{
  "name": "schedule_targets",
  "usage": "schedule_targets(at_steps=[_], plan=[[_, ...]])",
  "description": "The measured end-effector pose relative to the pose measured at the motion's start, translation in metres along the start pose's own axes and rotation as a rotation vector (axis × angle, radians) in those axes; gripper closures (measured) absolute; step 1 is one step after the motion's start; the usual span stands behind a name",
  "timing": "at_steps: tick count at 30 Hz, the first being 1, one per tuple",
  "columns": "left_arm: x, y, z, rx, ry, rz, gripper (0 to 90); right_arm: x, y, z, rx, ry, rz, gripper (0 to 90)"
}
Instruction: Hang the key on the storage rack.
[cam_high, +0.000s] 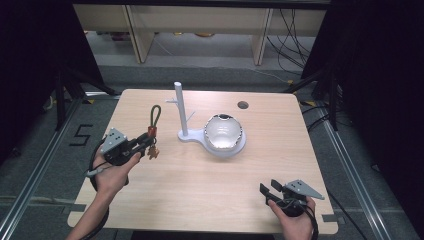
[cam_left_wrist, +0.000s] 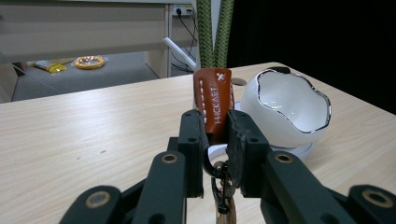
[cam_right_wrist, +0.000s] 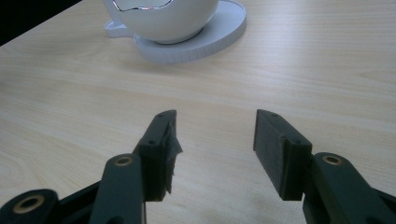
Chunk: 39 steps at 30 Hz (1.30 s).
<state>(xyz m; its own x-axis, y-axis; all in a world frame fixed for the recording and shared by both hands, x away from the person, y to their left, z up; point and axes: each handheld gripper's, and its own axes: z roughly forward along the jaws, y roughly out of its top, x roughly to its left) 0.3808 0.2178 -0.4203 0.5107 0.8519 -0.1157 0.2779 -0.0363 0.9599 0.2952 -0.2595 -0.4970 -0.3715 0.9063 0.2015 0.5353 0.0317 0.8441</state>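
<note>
Clamping the brown leather keychain tab (cam_left_wrist: 214, 105) between its jaws, left gripper (cam_left_wrist: 215, 135) holds it upright — green cord loop (cam_left_wrist: 214, 32) above, metal clip (cam_left_wrist: 223, 186) dangling below.

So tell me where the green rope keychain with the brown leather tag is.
In the high view, the green rope keychain sits left of the white stand, clamped in the left gripper.
</note>
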Motion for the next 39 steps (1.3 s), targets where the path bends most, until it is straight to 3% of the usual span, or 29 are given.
schedule_targets(at_steps=[9, 21, 22, 23, 26, 27, 29, 30, 39], plan=[[-0.002, 0.003, 0.006, 0.003, -0.009, 0.010, 75.4, 0.001, -0.001, 0.003, -0.021, 0.027, 0.016, 50.2], [-0.001, 0.009, 0.012, 0.004, -0.011, 0.007, 75.4, 0.000, 0.000, 0.002, -0.011, 0.014, 0.007, 50.1], [0.000, 0.010, 0.013, 0.003, -0.011, 0.005, 75.4, 0.003, 0.000, 0.002, -0.006, 0.012, 0.034, 50.2], [0.000, 0.010, 0.014, -0.002, -0.014, 0.001, 75.5, 0.001, 0.000, 0.003, -0.019, 0.011, 0.010, 50.1], [0.000, 0.011, 0.016, 0.004, -0.013, 0.003, 75.4, 0.001, 0.000, 0.002, -0.009, 0.010, 0.004, 50.1], [0.000, 0.012, 0.016, 0.004, -0.012, 0.002, 75.4, 0.004, -0.001, 0.002, 0.003, 0.016, 0.050, 50.1], [0.000, 0.013, 0.018, 0.004, -0.014, 0.000, 75.4, 0.003, -0.001, 0.003, -0.005, 0.014, 0.038, 50.1], [0.000, 0.013, 0.019, 0.008, -0.016, 0.000, 75.4, 0.001, 0.000, 0.003, -0.011, 0.010, 0.004, 50.1], [0.002, 0.014, 0.027, 0.019, -0.018, -0.013, 75.4, 0.002, 0.000, 0.003, -0.006, 0.011, 0.014, 50.1]])
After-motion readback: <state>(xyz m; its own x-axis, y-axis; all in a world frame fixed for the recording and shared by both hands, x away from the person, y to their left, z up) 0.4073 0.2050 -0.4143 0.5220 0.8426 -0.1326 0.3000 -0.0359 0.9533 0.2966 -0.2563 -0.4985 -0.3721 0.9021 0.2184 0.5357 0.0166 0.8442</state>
